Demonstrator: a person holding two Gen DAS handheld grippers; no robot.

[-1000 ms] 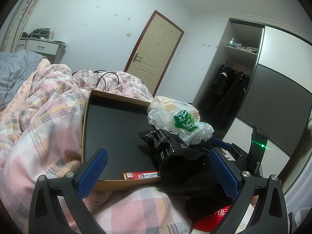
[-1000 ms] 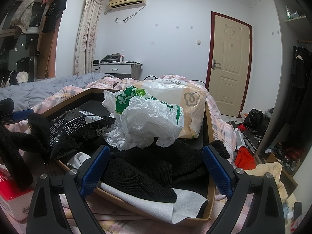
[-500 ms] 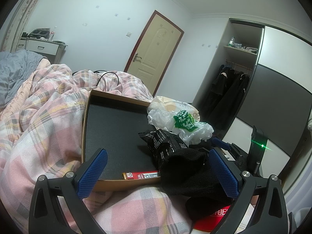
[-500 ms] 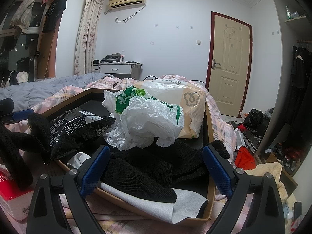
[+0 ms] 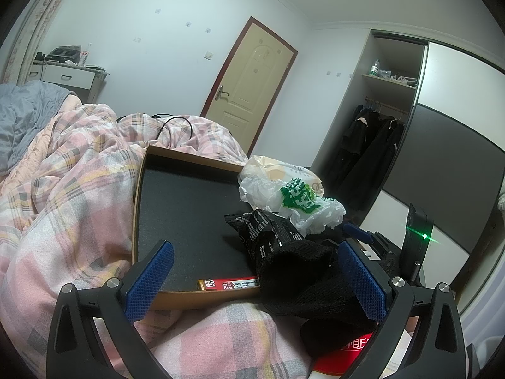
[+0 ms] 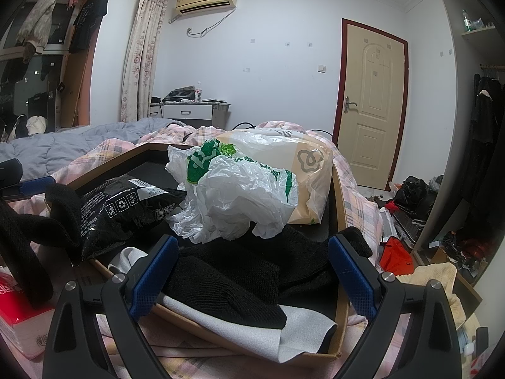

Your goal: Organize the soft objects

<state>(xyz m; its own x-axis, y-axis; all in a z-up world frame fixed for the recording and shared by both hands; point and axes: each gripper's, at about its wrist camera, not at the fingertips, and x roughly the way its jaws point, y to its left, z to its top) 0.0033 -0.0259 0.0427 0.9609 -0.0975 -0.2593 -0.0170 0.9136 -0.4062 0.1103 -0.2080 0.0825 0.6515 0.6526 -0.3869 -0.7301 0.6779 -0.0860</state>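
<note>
A wooden tray (image 5: 136, 211) with a dark liner lies on the pink plaid quilt (image 5: 63, 195). On it are a white and green plastic bag (image 5: 296, 199), a beige bag (image 6: 309, 170), a black printed pouch (image 5: 268, 230) and black knit socks (image 5: 300, 274). My left gripper (image 5: 255, 281) is open at the tray's near edge, with a black sock against its right finger. My right gripper (image 6: 252, 271) is open over black socks (image 6: 227, 281) and a grey cloth (image 6: 303, 325) in the tray (image 6: 339, 195).
A red and white box (image 5: 230, 283) lies at the tray's near edge. A red tissue pack (image 6: 19, 309) sits left of the tray. A grey duvet (image 6: 63, 145) covers the far bed. The door (image 6: 372, 104), the wardrobe (image 5: 372, 145) and floor clutter (image 6: 410, 195) lie beyond.
</note>
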